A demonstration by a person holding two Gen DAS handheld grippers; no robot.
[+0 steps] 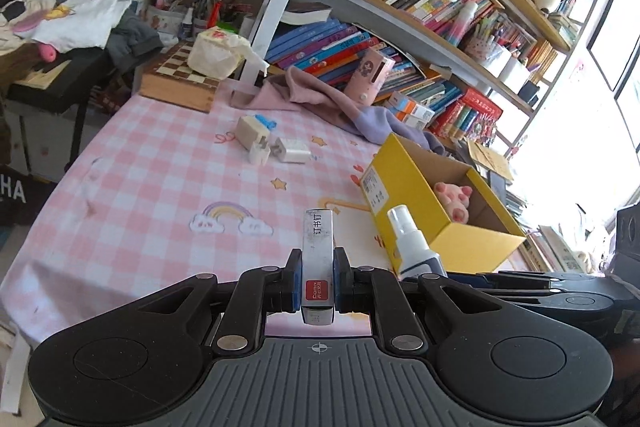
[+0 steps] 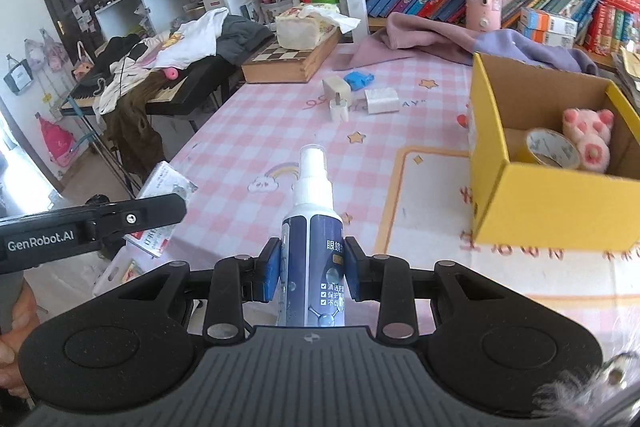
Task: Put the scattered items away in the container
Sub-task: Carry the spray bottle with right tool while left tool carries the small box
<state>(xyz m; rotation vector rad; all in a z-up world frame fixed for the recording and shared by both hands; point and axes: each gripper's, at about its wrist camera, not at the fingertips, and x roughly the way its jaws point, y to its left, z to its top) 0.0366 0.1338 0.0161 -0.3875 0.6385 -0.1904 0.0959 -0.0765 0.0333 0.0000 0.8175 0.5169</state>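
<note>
Over the checked tablecloth (image 2: 248,115), right gripper (image 2: 312,269) clamps spray bottle (image 2: 314,227) nozzle-forward; left gripper (image 1: 317,281) clamps staple box (image 1: 318,259) lengthwise.

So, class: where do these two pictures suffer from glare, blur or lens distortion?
Left wrist view: the window side at right is blown out white, and the shelves bow into curves. Right wrist view: the near wall of the yellow cardboard box is smeared by blur, while the white-capped spray bottle in the right tool is sharp; shelves curve here too.
</note>
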